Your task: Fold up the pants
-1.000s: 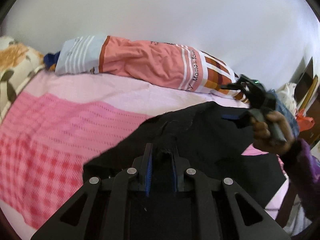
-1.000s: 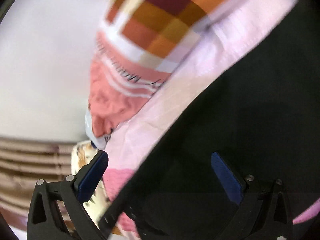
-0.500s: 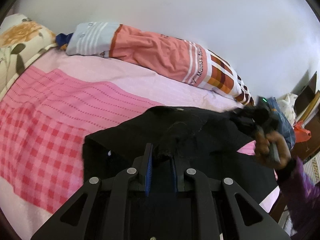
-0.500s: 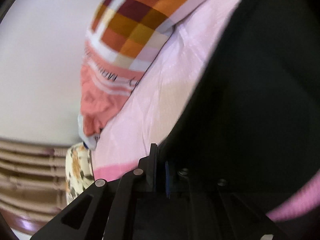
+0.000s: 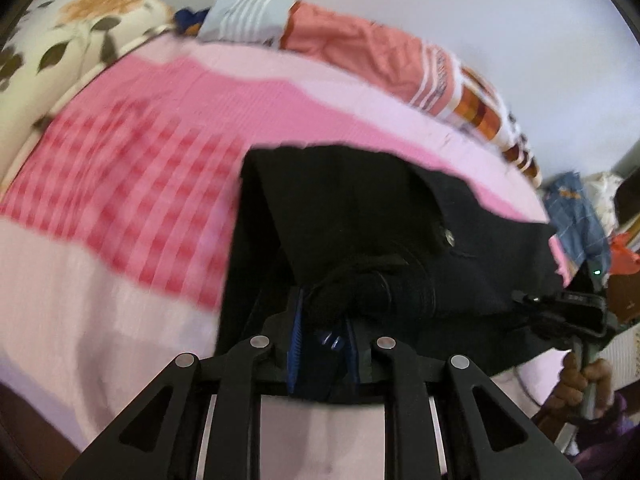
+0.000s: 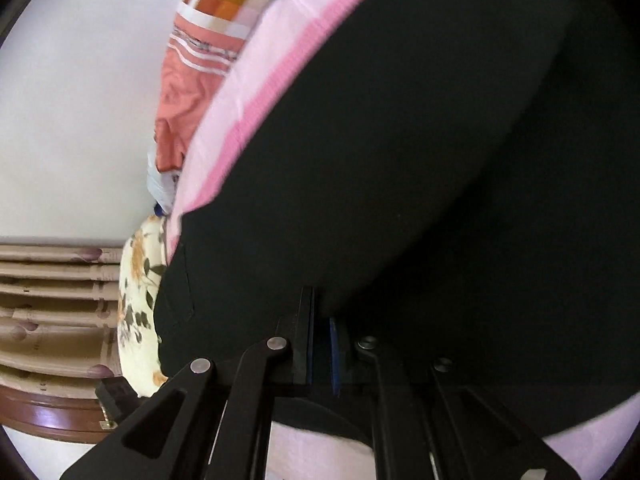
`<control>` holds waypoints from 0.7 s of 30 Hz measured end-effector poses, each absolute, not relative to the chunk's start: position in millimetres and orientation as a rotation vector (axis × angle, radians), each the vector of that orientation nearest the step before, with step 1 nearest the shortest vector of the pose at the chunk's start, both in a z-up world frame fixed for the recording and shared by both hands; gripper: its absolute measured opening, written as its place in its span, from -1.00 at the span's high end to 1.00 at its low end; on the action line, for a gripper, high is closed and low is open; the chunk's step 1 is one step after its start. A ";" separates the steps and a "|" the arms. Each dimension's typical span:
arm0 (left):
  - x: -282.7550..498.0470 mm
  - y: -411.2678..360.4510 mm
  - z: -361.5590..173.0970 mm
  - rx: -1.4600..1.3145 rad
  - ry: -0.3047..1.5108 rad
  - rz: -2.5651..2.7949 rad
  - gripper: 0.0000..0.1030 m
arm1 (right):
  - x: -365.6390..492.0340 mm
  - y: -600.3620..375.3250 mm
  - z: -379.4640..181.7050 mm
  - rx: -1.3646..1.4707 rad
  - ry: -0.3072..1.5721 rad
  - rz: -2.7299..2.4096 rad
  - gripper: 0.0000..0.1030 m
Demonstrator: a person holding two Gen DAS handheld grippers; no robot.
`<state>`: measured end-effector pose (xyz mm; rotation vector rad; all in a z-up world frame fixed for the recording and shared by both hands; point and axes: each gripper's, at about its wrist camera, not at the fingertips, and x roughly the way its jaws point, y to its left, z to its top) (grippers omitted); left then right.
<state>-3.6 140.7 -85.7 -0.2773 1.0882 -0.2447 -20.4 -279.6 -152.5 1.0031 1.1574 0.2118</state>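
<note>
Pants (image 5: 360,216), black, lie on the pink bed (image 5: 120,200) straight ahead of the left gripper (image 5: 322,340), whose jaws pinch a bunched fold of the cloth. Off to its right, the right gripper (image 5: 560,312) sits at the pants' far edge.

Right wrist view: the right gripper (image 6: 320,344) is clamped on the pants (image 6: 400,160), which fill the space ahead; a striped pillow (image 6: 192,92) lies beyond, up-left.

Pants on the bed

The pants (image 5: 360,216) lie on the bed (image 5: 132,200), the rolled quilt (image 5: 372,56) behind them, a pillow (image 5: 60,40) far left.
</note>
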 end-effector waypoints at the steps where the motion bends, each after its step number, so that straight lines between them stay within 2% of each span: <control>1: -9.2 140.3 -89.8 -0.250 1.105 -0.222 0.62 | -24.1 -279.5 -158.2 1.012 1.167 0.206 0.87; 5: -30.5 141.9 -90.0 -0.113 1.113 -0.049 0.62 | -25.6 -278.1 -162.3 0.998 1.151 0.216 0.90; 8: -45.2 136.2 -57.1 -0.068 1.008 0.004 0.59 | -26.8 -281.5 -170.2 1.118 1.128 0.295 0.80; 10: -48.0 121.9 -30.5 -0.091 0.930 -0.069 0.49 | -29.7 -293.9 -177.7 1.218 1.078 0.314 0.76; 12: -40.0 92.6 -12.8 -0.102 0.907 -0.160 -0.09 | -33.0 -311.2 -177.1 1.259 1.001 0.299 0.62; 13: -35.1 75.8 -8.9 -0.103 0.903 -0.213 -0.18 | -33.8 -323.2 -174.2 1.273 0.948 0.294 0.54; 14: -30.1 54.4 -6.6 -0.103 0.893 -0.269 -0.22 | -33.4 -336.2 -171.1 1.268 0.900 0.290 0.36; 15: -23.9 31.3 -7.2 -0.101 0.897 -0.324 -0.22 | -32.8 -348.8 -168.2 1.250 0.867 0.276 0.27; 21: -1.5 -77.6 -39.1 -0.024 0.990 -0.561 -0.22 | -25.6 -435.5 -167.5 1.323 0.702 0.189 0.28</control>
